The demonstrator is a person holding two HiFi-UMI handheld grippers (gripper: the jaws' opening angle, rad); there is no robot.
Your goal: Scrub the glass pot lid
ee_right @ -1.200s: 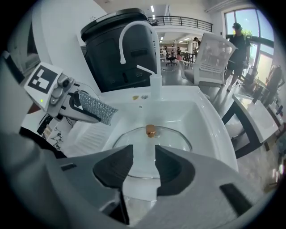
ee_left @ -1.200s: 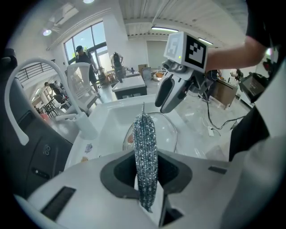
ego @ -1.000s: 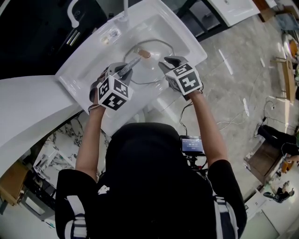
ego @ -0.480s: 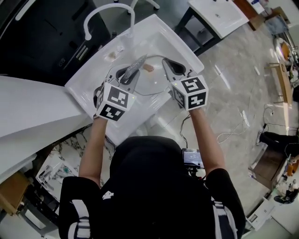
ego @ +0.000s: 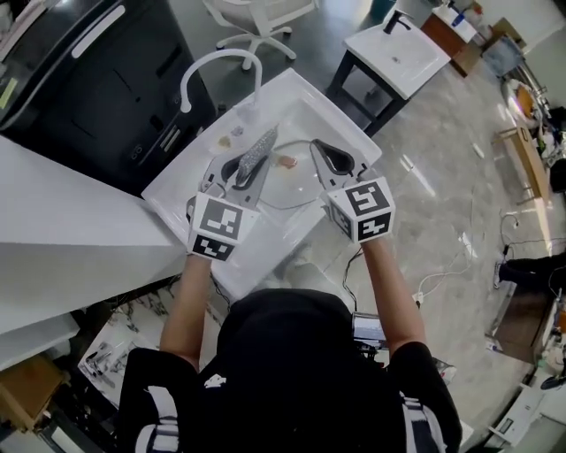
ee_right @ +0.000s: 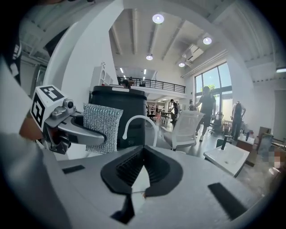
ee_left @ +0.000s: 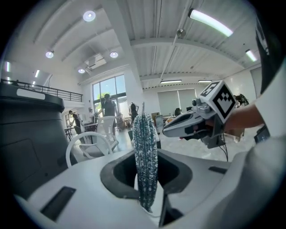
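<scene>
The glass pot lid (ego: 281,188) lies in the white sink (ego: 349,119), its brown knob (ego: 287,162) up. My left gripper (ego: 240,164) hangs above the sink's left half, shut on a silver mesh scrub cloth (ego: 257,149) that sticks out past the jaws. In the left gripper view the cloth (ee_left: 145,152) stands edge-on between the jaws of that gripper (ee_left: 146,176). My right gripper (ego: 320,152) is over the lid's right side. In its own view the right gripper (ee_right: 142,172) has its jaws together and I see nothing between them.
A white arched faucet (ego: 217,62) rises at the sink's back. A black cabinet (ego: 97,80) stands behind it and a white counter (ego: 53,230) to the left. A second small sink stand (ego: 398,44) and a white chair (ego: 256,18) stand beyond. Cables (ego: 442,265) trail on the floor.
Both grippers have risen out of the sink and now point more level. The left one carried the scrub cloth up. The right gripper's jaws have closed.
</scene>
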